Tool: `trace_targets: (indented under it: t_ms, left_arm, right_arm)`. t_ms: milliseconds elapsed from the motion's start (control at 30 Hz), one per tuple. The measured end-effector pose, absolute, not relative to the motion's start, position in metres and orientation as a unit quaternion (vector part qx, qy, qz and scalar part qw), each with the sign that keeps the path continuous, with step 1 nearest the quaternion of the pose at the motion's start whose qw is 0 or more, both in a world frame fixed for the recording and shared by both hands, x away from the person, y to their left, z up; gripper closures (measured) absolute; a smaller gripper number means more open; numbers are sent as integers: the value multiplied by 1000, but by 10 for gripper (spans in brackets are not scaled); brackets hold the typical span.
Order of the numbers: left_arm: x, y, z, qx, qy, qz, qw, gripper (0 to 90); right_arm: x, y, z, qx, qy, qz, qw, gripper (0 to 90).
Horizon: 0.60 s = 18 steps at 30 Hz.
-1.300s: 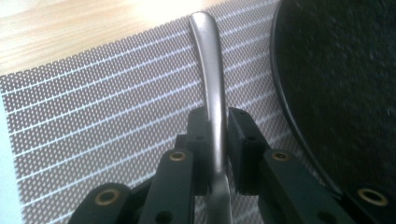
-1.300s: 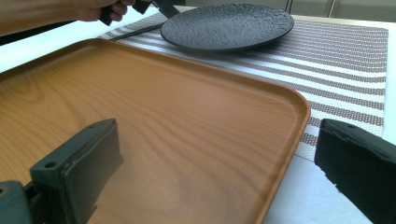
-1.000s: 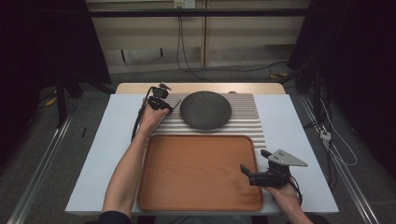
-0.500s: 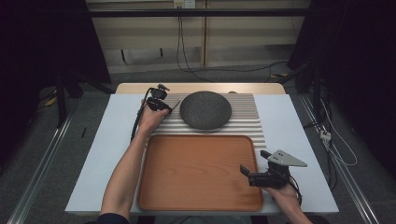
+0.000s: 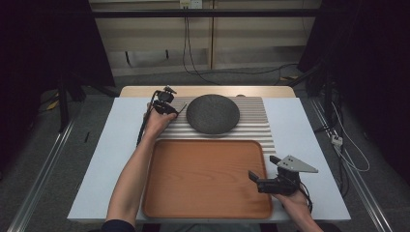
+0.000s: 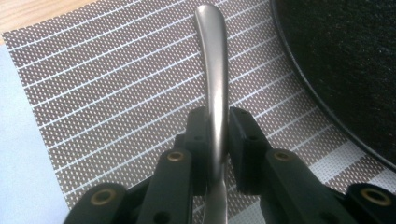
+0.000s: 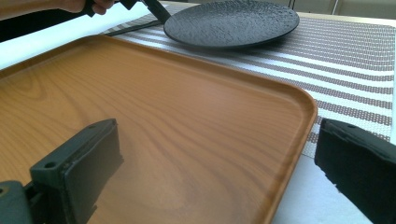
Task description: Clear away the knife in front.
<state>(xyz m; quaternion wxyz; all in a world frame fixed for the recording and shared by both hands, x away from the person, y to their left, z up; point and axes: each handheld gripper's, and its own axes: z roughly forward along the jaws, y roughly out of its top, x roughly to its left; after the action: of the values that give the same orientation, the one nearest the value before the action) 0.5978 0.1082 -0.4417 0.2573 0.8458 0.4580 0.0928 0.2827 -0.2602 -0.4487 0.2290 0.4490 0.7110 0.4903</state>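
Observation:
My left gripper (image 5: 177, 109) is at the back left of the striped placemat (image 5: 254, 123), just left of the black round plate (image 5: 212, 113). In the left gripper view this gripper (image 6: 217, 135) is shut on the handle of a metal utensil (image 6: 212, 56), which points away over the mat (image 6: 116, 84); its working end is hidden. The plate's rim (image 6: 327, 93) lies close to the right. My right gripper (image 5: 263, 167) stands open at the right edge of the wooden tray (image 5: 208, 141). In its own view that gripper (image 7: 219, 163) straddles the tray's rim (image 7: 299, 135) with nothing between the jaws.
The tray (image 7: 140, 93) holds nothing and lies at the table's front, touching the placemat (image 7: 355, 56). The plate (image 7: 231, 23) sits behind it. White table surface (image 5: 309, 130) borders both sides. Cables trail from both grippers.

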Motion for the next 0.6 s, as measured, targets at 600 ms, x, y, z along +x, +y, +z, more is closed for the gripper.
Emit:
trace_targets:
  t_ms: [600]
  left_arm:
    - [597, 112, -439, 847, 462, 84, 250, 802]
  right_arm:
    - [282, -261, -448, 449, 711, 489, 233, 2]
